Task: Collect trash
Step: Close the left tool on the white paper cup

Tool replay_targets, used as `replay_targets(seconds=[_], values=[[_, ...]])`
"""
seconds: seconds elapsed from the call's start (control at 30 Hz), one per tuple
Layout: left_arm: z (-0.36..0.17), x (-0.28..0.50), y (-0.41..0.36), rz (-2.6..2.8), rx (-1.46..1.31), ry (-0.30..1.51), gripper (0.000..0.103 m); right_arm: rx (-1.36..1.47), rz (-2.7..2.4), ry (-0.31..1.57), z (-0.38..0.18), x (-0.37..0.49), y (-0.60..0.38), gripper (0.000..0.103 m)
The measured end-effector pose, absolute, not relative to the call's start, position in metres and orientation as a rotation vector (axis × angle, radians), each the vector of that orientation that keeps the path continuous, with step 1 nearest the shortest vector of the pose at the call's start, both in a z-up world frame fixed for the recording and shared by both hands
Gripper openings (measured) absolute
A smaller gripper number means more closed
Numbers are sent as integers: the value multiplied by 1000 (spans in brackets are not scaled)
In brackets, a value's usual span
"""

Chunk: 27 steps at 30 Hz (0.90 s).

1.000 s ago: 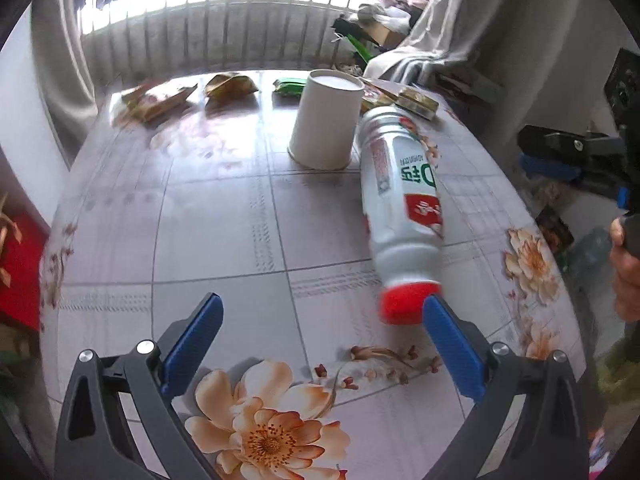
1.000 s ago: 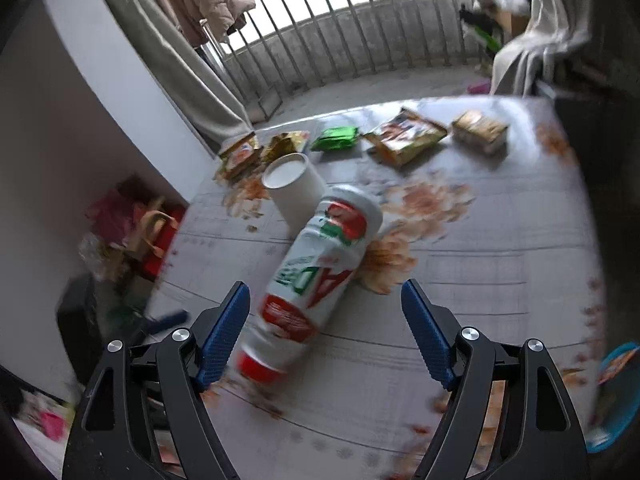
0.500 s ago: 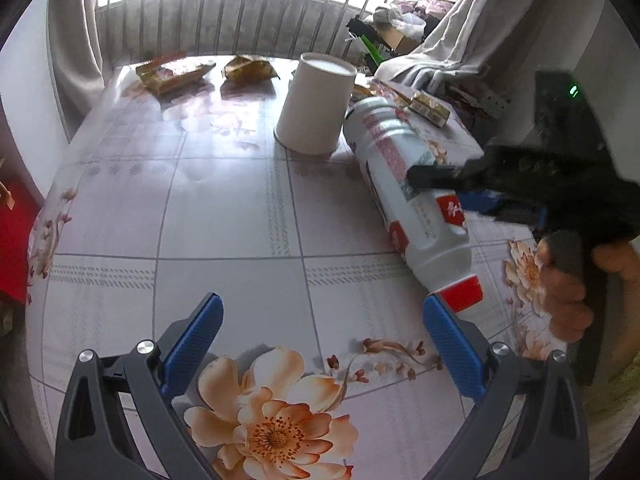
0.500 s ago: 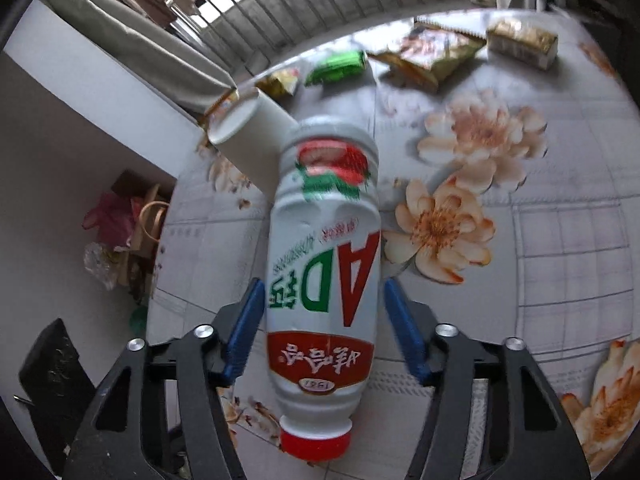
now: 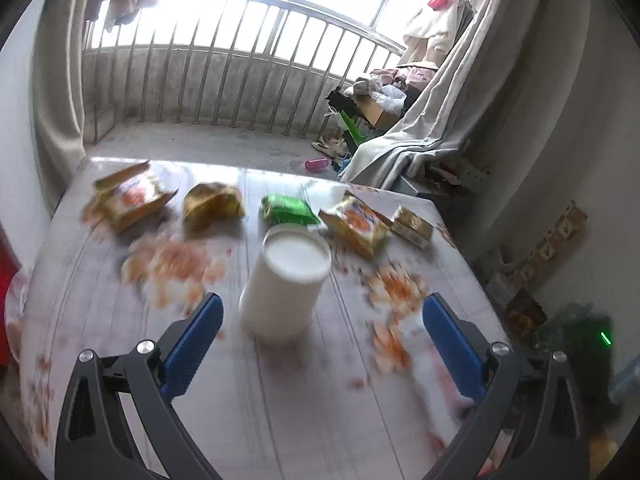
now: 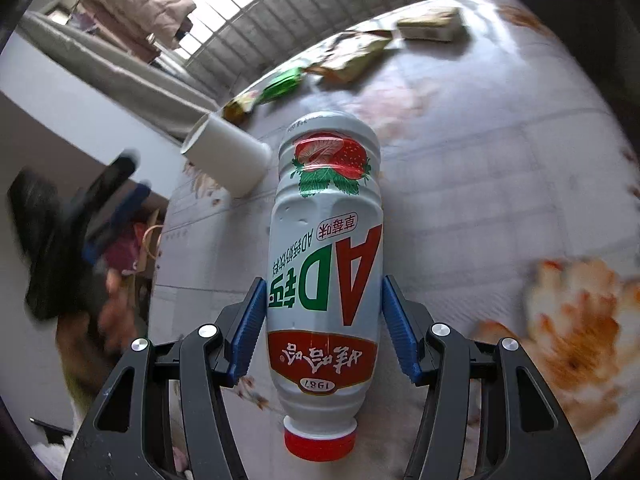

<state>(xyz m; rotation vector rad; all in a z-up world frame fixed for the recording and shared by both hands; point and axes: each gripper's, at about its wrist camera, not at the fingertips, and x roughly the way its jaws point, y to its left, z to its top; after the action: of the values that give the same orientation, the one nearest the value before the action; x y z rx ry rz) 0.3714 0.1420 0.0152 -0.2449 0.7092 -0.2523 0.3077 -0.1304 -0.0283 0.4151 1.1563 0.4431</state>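
Note:
A white plastic bottle (image 6: 324, 264) with a red cap and a strawberry label lies on the floral table (image 6: 480, 180), cap toward the camera. My right gripper (image 6: 323, 282) is shut on its body, both blue pads pressing its sides. An upturned white paper cup (image 5: 286, 280) stands just beyond my left gripper (image 5: 323, 300), which is open and holds nothing. The same cup (image 6: 228, 160) shows in the right wrist view, left of the bottle's base. A white and red blur, probably the bottle (image 5: 436, 396), shows at the lower right of the left wrist view.
Snack wrappers line the far side of the table: an orange packet (image 5: 132, 196), a yellow one (image 5: 214, 200), a green one (image 5: 288, 208), another orange one (image 5: 356, 224) and a small box (image 5: 412, 222). Behind them are a railing and a curtain. The table edge (image 5: 472, 264) runs on the right.
My right gripper came down over the lying bottle and closed on its body. My left gripper moved forward to the white cup, which now stands between its open fingers in the picture.

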Motion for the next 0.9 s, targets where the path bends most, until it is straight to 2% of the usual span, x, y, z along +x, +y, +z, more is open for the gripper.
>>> replay_targets(seconds=[0.07,0.13,0.23,0.27,0.3,0.47,0.77,0.9], values=[[8,394,134,-236,-199,725,96,434,427,1152,-29,299,-145,54],[1,411,128,-213,-149,741,87,452,415,1146,-28,289,-156,54],[-8,423,121,-185,-86,760,69,467,405,1139,-28,280,-166,54],[-11,426,119,-177,-65,763,58,468,405,1137,-27,279,-167,54],[-12,426,118,-182,-53,758,55,469,404,1134,-26,278,-166,54],[-9,400,116,-225,-39,747,54,484,399,1123,-28,270,-173,54],[3,267,82,-403,3,802,55,489,373,1118,-25,231,-188,54],[-3,231,63,-397,47,800,55,470,364,1118,-23,218,-188,54]])
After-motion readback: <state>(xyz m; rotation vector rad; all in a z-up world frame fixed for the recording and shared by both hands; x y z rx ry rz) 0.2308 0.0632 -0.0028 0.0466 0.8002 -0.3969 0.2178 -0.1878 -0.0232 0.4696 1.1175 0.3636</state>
